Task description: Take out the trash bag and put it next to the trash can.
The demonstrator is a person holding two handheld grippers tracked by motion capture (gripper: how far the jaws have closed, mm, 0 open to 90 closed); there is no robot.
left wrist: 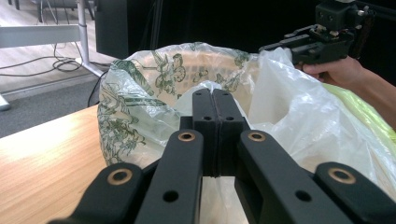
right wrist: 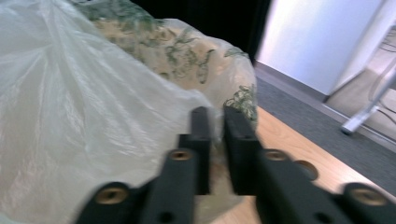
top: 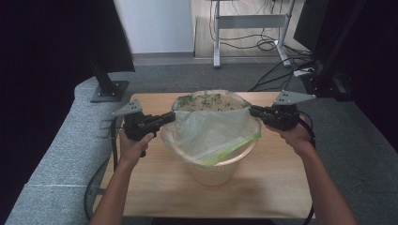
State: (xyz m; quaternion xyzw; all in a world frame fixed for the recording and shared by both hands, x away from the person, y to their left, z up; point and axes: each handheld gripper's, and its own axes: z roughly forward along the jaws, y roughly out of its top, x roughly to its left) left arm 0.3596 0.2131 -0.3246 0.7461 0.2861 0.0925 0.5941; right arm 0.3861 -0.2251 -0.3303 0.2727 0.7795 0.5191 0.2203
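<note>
The person's left forearm reaches up from the near edge, its hand wrapped around the left gripper (top: 170,117), which points level towards the right. Its jaws are pressed together on the left edge of the clear plastic bag (top: 213,129) (the left gripper view shows the film pinched between the closed pads). The bag is stretched over the cream basket (top: 220,171) at the middle of the wooden table (top: 155,187), sagging into it, with a green strip (top: 234,146) along its near edge; a leaf-printed liner (top: 206,100) shows at the basket's far rim. At the right, the other forearm angles in and its hand holds the right gripper (top: 253,111) level, pointing left at the bag's right corner. Its jaws stand narrowly parted in the blurred right gripper view, the film just beside them; whether they pinch it I cannot tell
</note>
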